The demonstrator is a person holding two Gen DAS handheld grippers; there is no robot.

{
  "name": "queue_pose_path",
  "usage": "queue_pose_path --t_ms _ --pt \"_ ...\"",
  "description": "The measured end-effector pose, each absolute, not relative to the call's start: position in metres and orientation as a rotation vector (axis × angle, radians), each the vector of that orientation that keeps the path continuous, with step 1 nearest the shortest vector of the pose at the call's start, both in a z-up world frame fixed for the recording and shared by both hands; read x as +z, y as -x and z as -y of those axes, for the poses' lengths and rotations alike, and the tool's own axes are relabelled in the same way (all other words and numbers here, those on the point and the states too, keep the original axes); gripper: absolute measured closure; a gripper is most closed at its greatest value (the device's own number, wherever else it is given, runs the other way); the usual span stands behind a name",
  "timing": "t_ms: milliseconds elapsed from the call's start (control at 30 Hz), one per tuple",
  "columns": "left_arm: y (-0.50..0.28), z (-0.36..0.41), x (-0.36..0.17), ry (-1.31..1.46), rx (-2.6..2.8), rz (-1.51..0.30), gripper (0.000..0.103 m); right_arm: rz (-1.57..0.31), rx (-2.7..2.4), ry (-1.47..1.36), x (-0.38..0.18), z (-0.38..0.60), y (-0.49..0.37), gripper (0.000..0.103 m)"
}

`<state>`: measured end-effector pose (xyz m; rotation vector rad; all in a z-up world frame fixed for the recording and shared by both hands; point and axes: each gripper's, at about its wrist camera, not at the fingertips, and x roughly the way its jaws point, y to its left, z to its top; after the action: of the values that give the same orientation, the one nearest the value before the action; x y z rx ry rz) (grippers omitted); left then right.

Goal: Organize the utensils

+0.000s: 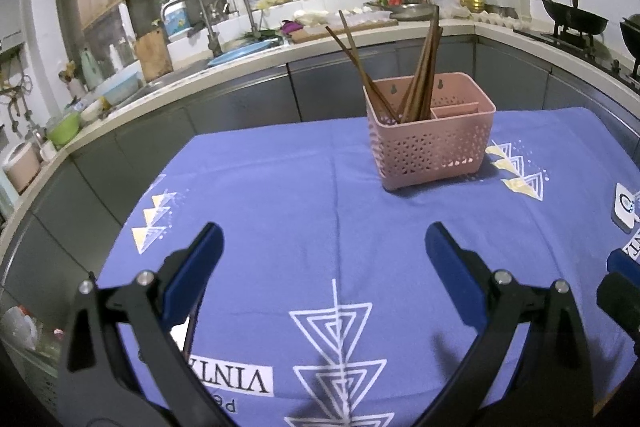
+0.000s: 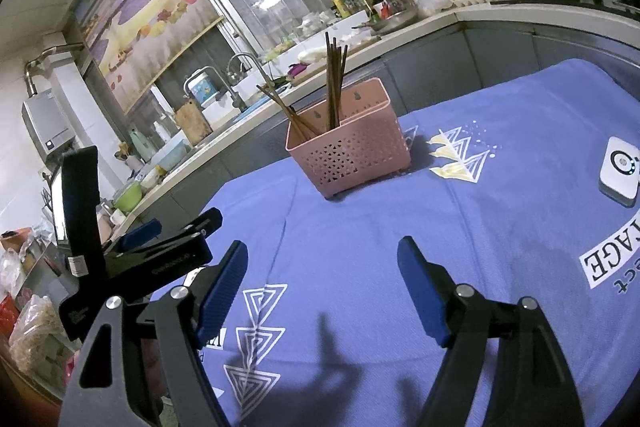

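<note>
Pink plastic, perforated and divided, the caddy (image 1: 430, 143) stands on a blue cloth (image 1: 280, 195) over a kitchen table, brown chopsticks (image 1: 420, 75) upright in its larger compartment, one group leaning left and another leaning right against the back wall; the smaller compartment beside them looks bare from here. Both hand-held grippers hover low over the near half of the cloth, well apart from the caddy: the left gripper (image 1: 324, 247) with its blue pads spread wide and nothing between them, the right gripper (image 2: 322, 263) likewise released and empty. No loose utensil shows on the cloth in either view (a small white device (image 2: 619, 171) lies off to the right, no part of the job). By the look of it, the sorting is at or near its end, or the next piece lies out of frame. Should the chopsticks need regrouping, the sound way would be to come in from above, pinch one bundle near its upper ends, and steady the light caddy with the other gripper on its rim, since a sideways tug on leaning sticks could tip or slide it on the cloth.
</note>
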<state>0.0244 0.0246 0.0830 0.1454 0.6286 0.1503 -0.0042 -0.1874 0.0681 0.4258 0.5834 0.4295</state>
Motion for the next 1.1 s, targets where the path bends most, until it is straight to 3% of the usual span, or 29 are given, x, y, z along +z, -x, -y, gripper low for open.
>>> queue_pose_path --t_ms 1100 --pt "-0.0238 -0.0274 0.0804 -0.115 0.129 -0.633 0.006 -0.576 0.424 -0.42 0.0675 0.1878 0.0018 0.028"
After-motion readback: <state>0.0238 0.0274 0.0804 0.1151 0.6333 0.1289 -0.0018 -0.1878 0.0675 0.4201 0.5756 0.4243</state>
